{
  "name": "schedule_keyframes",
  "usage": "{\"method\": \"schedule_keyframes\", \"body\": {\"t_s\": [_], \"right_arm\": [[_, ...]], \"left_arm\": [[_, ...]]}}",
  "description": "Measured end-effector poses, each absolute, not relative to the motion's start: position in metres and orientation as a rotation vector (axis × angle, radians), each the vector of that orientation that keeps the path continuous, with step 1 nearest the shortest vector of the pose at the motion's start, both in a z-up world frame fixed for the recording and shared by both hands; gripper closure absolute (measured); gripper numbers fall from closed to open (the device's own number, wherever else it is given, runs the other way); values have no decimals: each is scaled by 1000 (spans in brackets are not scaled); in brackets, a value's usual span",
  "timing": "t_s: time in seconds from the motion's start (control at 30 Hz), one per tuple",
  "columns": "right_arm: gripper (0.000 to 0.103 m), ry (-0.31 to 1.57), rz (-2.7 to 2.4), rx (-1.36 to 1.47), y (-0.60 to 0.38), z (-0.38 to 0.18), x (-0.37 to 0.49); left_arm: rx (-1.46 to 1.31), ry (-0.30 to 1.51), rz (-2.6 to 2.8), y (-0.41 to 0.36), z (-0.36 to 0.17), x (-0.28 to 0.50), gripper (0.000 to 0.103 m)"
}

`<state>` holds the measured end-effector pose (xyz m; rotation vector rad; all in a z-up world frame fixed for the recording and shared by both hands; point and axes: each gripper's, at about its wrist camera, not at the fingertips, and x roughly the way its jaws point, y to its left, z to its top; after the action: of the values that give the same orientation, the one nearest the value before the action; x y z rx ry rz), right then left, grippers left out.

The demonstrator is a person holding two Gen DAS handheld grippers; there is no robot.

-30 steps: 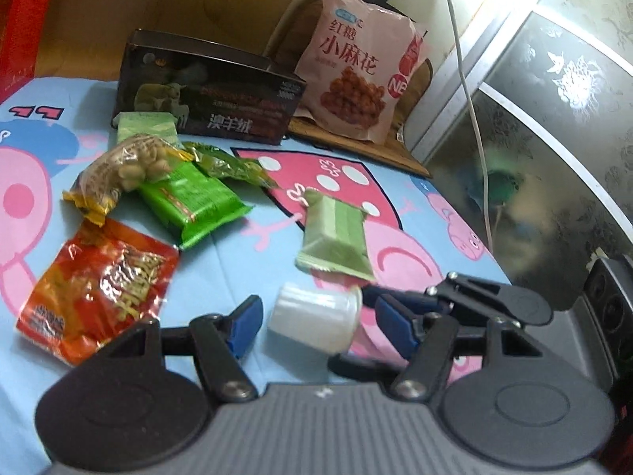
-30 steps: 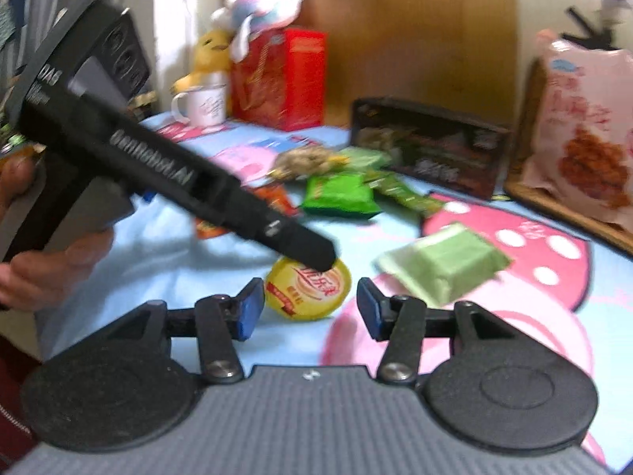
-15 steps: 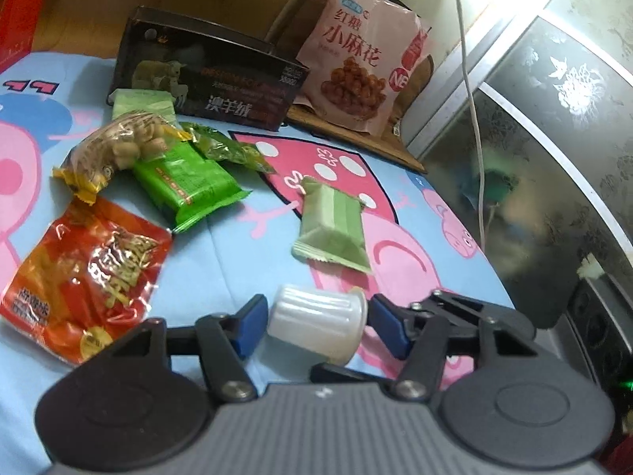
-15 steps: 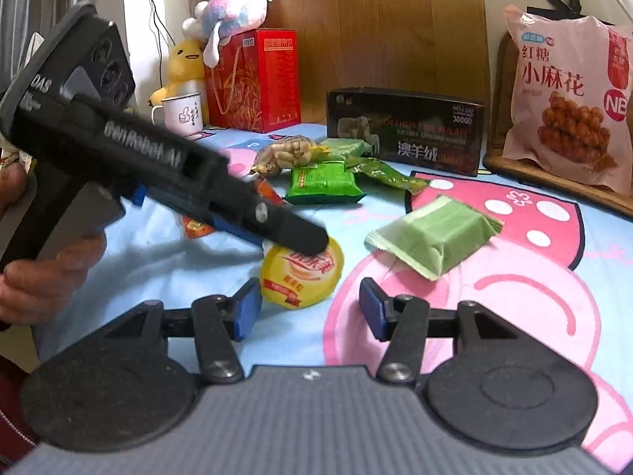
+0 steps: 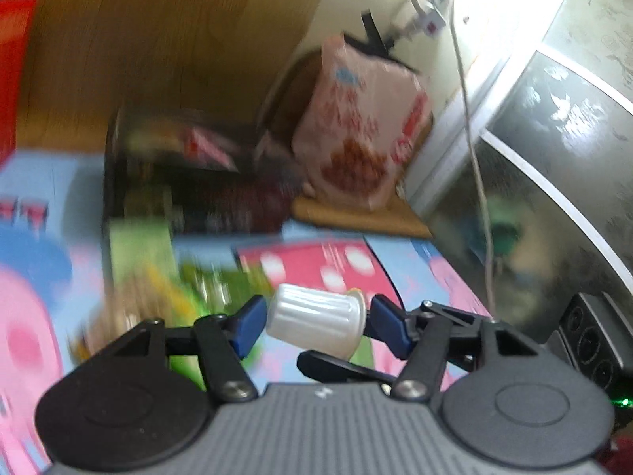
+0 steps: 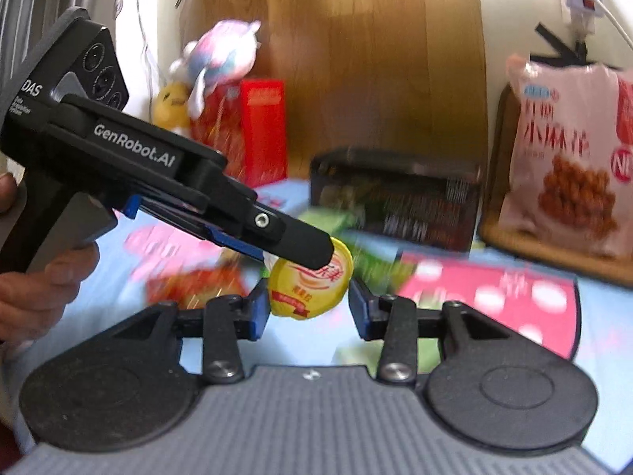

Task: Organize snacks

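Jelly cup (image 5: pixel 314 322): small ribbed white plastic tub with a yellow foil lid, lying on its side and apparently lifted clear of the cartoon-print cloth (image 6: pixel 494 289).

It sits straight ahead between the pads of the left gripper (image 5: pixel 316 322), with its base at one blue pad and its lid rim at the other. The left jaws have just eased open a little but are partly closed with the cup between them, and they look clamped end to end.

The right gripper (image 6: pixel 309 308) comes in crosswise with the lid facing its camera and one pad at each side of the rim. Its jaws have just been closing around the cup. Can't tell if the right pads actually press or only graze it. A hand (image 6: pixel 43 281) grips the left tool's handle, off to the left of the right gripper.

Handling, judged:
- The cup is light.
- Its thin wall is springy and will dent if squeezed hard.
- The foil lid is the weak spot and could puncture or peel under a pad edge.
- The ribs give some bite, but the taper lets it squirt out toward the narrow end.
- Best hold is across the ribbed wall just under the rim, with light pressure.

Beyond the pads are blurred green packets, then a dark box (image 6: pixel 395 194). A pink snack bag (image 6: pixel 569 158) stands upright far ahead to the right.
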<state>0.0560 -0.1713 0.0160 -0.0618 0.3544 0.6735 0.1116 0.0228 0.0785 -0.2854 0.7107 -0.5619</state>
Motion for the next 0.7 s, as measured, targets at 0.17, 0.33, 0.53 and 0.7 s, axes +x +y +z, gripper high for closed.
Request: {"method": "schedule_keyframes", "body": {"t_s": [0.17,0.33,0.53,0.7], "right_arm": [[58,333,679,9,-163,35,123],[58,342,677,46,-143,44,184],[53,385,640,19,-124,38,220],[48,351,638,45,-143,44,200]], "left_arm": [[-287,640,-483,25,100,166,41],[-311,625,-391,38,97,217,41],[-289,655,-278,46,79,244,36],[-349,611,-302,68,86,221,30]]}}
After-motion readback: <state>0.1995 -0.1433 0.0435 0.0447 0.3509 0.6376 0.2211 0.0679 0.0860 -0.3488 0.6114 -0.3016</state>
